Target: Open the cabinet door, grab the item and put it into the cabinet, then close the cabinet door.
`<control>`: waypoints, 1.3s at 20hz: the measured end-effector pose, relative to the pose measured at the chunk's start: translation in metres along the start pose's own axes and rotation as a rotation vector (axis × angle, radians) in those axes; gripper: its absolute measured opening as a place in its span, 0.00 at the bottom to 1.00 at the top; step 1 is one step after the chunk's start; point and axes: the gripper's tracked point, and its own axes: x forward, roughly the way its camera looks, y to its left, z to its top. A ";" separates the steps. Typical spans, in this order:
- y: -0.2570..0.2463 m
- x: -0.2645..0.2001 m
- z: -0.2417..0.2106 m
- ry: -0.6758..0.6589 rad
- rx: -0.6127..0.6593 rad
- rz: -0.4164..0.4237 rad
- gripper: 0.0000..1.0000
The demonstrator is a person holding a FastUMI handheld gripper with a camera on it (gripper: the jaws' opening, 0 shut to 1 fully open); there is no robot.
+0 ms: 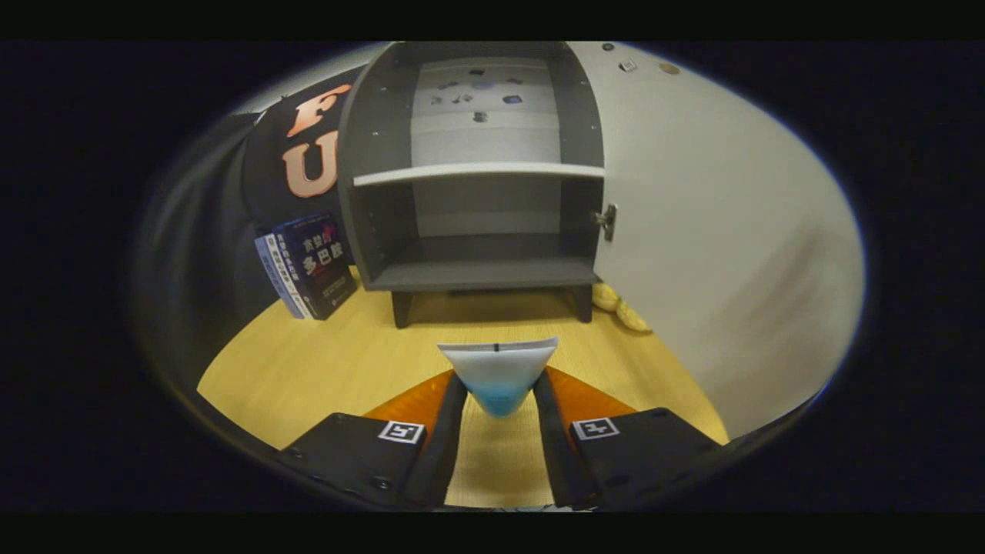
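Risk entry: my hand-held gripper (pixel 499 396) is clenched on the pouch (pixel 499 373), aloft before the open cabinet (pixel 473 165); I judge it could slip or clip the shelf (pixel 477 172).

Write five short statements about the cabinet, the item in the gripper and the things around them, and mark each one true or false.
1. The cabinet door stands open. True.
2. The gripper is open and holds nothing. False: both fingers press on a white and blue cone-shaped item held between them.
3. The cabinet's lower compartment already holds the item. False: the item is in the gripper, out in front of the cabinet.
4. Books stand to the left of the cabinet. True.
5. The yellow objects lie on the cabinet's shelf. False: they lie on the wooden table, by the foot of the open door.
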 end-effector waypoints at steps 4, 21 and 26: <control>0.020 0.005 0.069 -0.126 0.023 0.077 0.56; 0.013 0.162 0.233 -0.059 -0.030 0.005 0.56; 0.027 0.192 0.210 0.043 -0.021 0.050 0.56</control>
